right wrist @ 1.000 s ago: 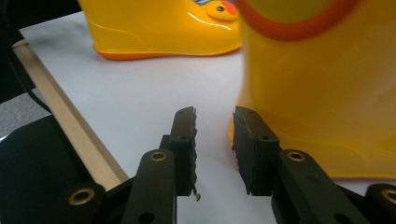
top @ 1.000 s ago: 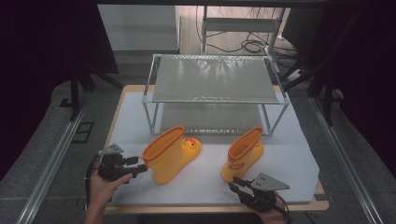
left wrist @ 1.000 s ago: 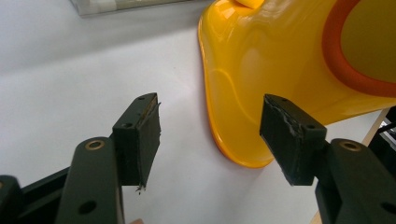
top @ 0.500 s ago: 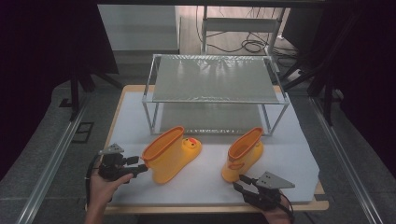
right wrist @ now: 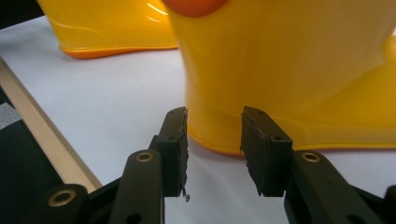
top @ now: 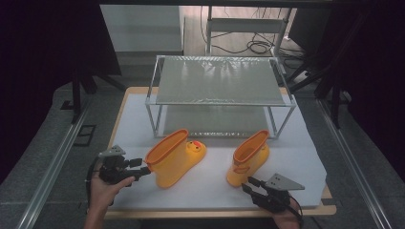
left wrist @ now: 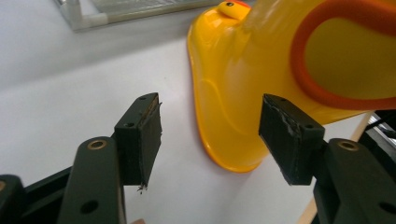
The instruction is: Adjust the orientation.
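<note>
Two yellow rubber boots with orange rims stand on the white mat. The left boot (top: 174, 160), with a duck face on its toe, has my left gripper (top: 143, 166) open right beside its shaft. In the left gripper view that boot (left wrist: 233, 93) sits just ahead of the open left gripper (left wrist: 210, 135), a little to the right, with nothing between the jaws. The right boot (top: 248, 157) has my right gripper (top: 247, 184) just in front of its heel. In the right gripper view the open right gripper (right wrist: 214, 140) faces the boot's heel (right wrist: 280, 70), apart from it.
A metal two-level wire rack (top: 219, 81) stands behind the boots on the white mat (top: 305, 157). The table's wooden front edge (top: 191, 213) runs close to both hands. The left boot (right wrist: 107, 23) lies beyond the right gripper.
Almost nothing: the right gripper has edged slightly, the left gripper and both boots have stayed put.
</note>
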